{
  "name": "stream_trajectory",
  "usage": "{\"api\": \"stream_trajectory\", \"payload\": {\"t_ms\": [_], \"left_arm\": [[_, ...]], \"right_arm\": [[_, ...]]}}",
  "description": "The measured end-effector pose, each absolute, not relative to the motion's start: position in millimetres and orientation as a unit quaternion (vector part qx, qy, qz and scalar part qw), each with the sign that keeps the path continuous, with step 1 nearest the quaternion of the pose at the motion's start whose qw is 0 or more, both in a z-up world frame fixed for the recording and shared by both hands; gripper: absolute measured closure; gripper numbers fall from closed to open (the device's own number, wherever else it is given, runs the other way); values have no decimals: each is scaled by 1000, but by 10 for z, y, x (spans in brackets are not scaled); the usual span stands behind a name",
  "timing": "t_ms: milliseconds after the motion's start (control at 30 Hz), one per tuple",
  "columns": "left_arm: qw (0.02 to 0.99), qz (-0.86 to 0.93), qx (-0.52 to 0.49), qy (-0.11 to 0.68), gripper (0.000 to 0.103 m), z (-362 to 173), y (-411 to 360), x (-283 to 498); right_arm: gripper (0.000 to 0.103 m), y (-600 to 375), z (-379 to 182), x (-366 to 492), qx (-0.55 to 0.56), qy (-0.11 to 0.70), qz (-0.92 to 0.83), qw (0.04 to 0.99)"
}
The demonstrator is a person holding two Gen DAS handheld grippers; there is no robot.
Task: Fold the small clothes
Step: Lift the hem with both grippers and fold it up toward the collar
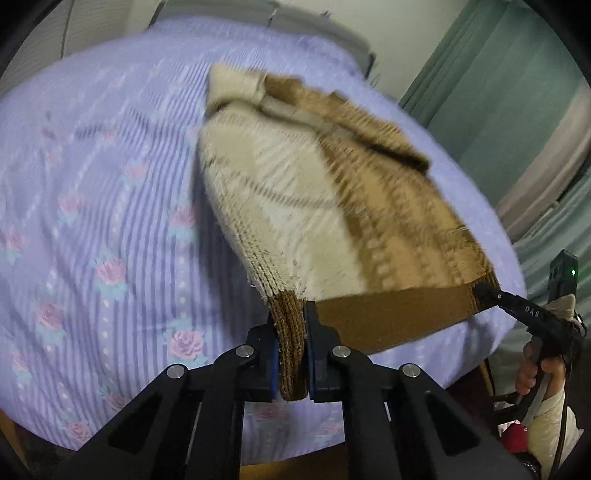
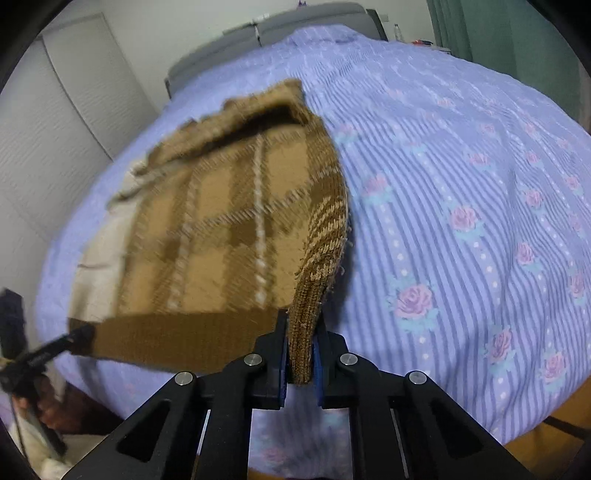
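Note:
A small knitted sweater (image 1: 332,192), cream on one half and tan plaid on the other (image 2: 229,221), with a dark brown ribbed hem, lies stretched over the bed. My left gripper (image 1: 291,325) is shut on the hem's left corner, the knit pinched between its blue pads. My right gripper (image 2: 303,332) is shut on the hem's right corner. The hem (image 1: 391,317) runs taut between the two corners and is lifted off the cover. Each gripper shows in the other's view: the right one (image 1: 487,291) at the hem's far end, the left one (image 2: 79,338) likewise.
The bed carries a lilac striped cover with pink roses (image 2: 461,206). A grey headboard (image 2: 280,26) stands at the far end, green curtains (image 1: 517,96) to one side, white closet doors (image 2: 55,122) to the other. A hand (image 1: 532,373) holds the right gripper's handle.

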State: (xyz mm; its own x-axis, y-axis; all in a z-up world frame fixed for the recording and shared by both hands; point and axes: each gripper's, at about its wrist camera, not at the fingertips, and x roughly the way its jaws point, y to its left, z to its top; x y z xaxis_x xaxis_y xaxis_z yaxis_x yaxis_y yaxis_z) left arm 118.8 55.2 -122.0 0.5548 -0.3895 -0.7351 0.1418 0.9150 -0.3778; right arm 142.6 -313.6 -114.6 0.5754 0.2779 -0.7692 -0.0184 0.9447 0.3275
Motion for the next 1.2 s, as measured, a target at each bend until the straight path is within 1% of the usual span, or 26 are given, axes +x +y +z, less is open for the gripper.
{"api": "stream_trajectory", "payload": {"t_ms": [233, 367, 567, 833, 967, 1200], "left_arm": [[904, -148, -157, 368, 92, -520, 594, 1094], [915, -127, -181, 337, 92, -261, 696, 1162], [923, -86, -204, 316, 92, -26, 805, 1410], [925, -41, -222, 306, 92, 331, 899, 2161], [924, -23, -214, 315, 92, 368, 926, 2625], [902, 13, -241, 358, 92, 61, 1057, 3387]], "right_arm": [[92, -3255, -389, 1245, 192, 356, 106, 908], [92, -3270, -165, 1308, 213, 329, 104, 914], [93, -3237, 25, 1543, 231, 303, 94, 920], [93, -3287, 415, 2123, 277, 250, 68, 925], [93, -3288, 488, 2556, 300, 249, 56, 919], [93, -3195, 367, 3421, 285, 288, 31, 914]]}}
